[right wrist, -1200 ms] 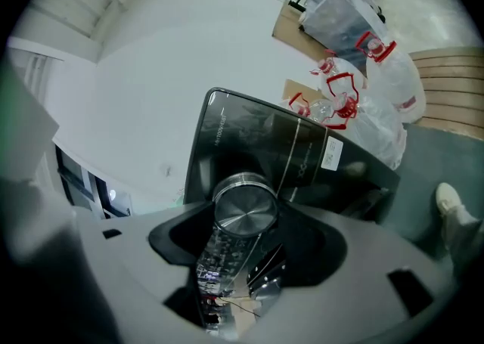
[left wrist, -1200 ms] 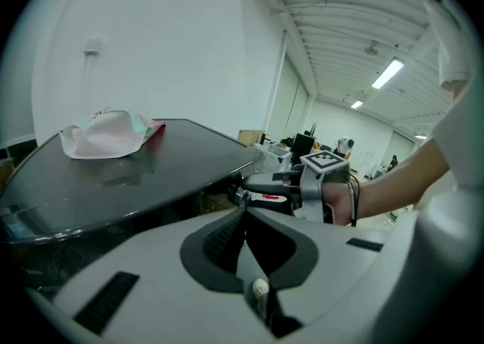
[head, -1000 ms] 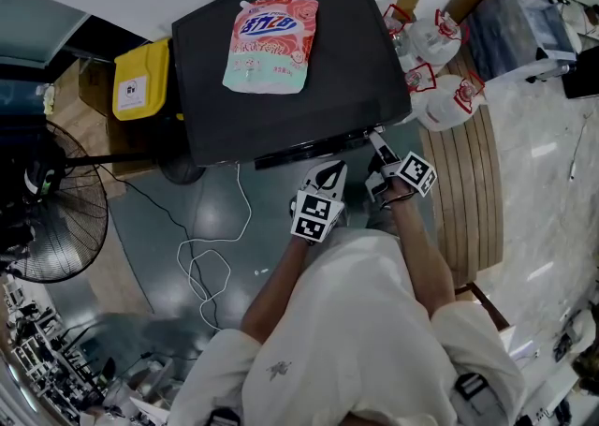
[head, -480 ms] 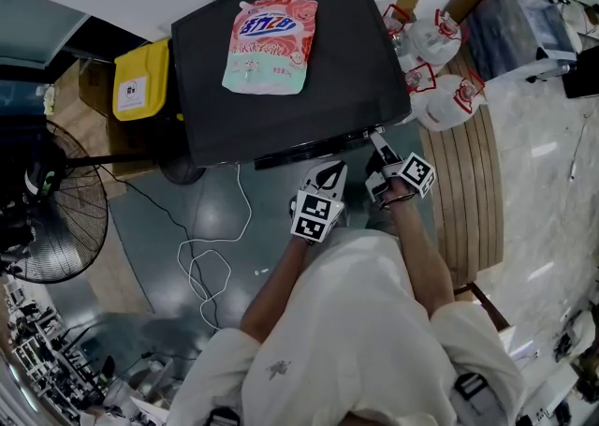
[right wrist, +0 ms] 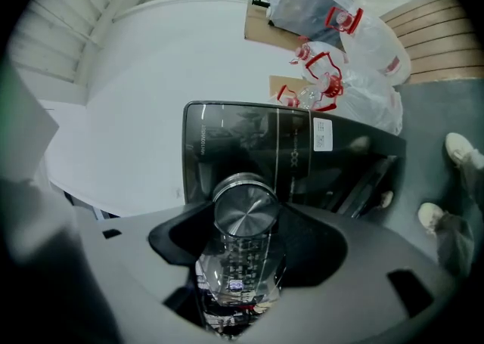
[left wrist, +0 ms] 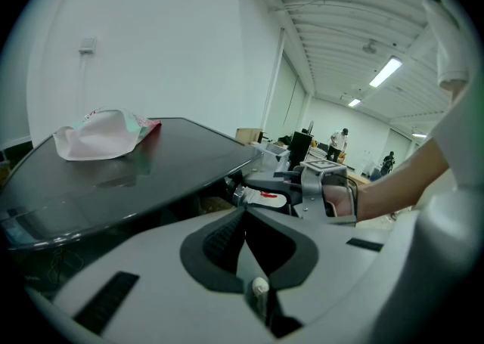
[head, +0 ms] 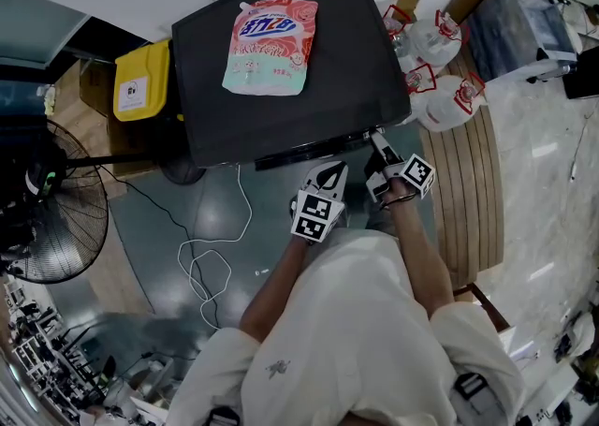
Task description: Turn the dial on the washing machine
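Observation:
A black washing machine (head: 346, 68) stands in front of me, with a pink detergent bag (head: 270, 45) lying on its lid. My right gripper (head: 377, 148) reaches the right end of the machine's front panel. In the right gripper view its jaws are closed round the silver dial (right wrist: 243, 210), which stands out from the glossy black panel (right wrist: 295, 150). My left gripper (head: 328, 171) hangs just left of it, in front of the machine. Its jaws are pressed together with nothing between them, and it touches nothing. The left gripper view shows the bag (left wrist: 102, 134) on the lid.
A yellow bin (head: 140, 80) stands left of the machine and a floor fan (head: 47, 209) further left. A white cable (head: 211, 256) lies on the floor. Clear bags with red handles (head: 440, 68) and wooden slats (head: 473, 181) are at the right.
Almost nothing has moved. The right gripper stays on the dial, its marker cube shifted very slightly. The left gripper has held still.

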Tool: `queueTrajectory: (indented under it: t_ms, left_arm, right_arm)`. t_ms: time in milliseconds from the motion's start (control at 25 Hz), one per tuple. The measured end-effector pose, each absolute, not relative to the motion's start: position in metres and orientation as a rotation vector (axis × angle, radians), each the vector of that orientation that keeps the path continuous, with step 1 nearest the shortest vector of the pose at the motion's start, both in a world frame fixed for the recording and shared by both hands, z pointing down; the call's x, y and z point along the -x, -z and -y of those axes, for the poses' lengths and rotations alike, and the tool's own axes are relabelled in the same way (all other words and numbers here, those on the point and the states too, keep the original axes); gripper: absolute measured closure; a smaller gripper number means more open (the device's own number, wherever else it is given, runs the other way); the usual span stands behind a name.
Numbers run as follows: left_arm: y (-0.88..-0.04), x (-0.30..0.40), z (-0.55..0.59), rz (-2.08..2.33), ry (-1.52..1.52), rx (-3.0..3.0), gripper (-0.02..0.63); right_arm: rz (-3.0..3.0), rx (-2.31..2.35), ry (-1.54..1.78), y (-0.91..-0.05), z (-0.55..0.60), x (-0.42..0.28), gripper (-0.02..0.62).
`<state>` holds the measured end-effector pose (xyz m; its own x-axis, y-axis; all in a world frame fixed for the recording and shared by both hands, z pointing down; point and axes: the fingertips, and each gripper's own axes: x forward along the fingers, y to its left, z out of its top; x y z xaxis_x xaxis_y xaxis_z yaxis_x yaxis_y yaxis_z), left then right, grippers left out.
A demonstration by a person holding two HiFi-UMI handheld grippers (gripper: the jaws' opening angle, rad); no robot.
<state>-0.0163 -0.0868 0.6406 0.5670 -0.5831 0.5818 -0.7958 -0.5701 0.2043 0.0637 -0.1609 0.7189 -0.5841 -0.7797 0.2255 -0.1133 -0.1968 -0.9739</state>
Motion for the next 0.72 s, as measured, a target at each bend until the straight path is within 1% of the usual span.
queueTrajectory:
  t_ms: [480,640,720]
  left_arm:
    - [-0.6422,0.0149,0.0867,1.094,-0.640,-2.358,0.592]
    - [-0.6420,0.0146,0.0876,1.089,-0.637,-2.365,0.592]
    - [-0.6406,0.0144,0.0895,1.088,-0.632,-2.369,0.593]
  right_arm:
    - [-1.660,1.073,1.830,-0.7192,0.1613,-0.0642,0.308]
    - [-1.777,1.142,1.803,-0.7180,0.1615,-0.0669,0.280]
    - [-1.897,1.183,1.762,-0.7127,0.1637,-0.0676,0.277]
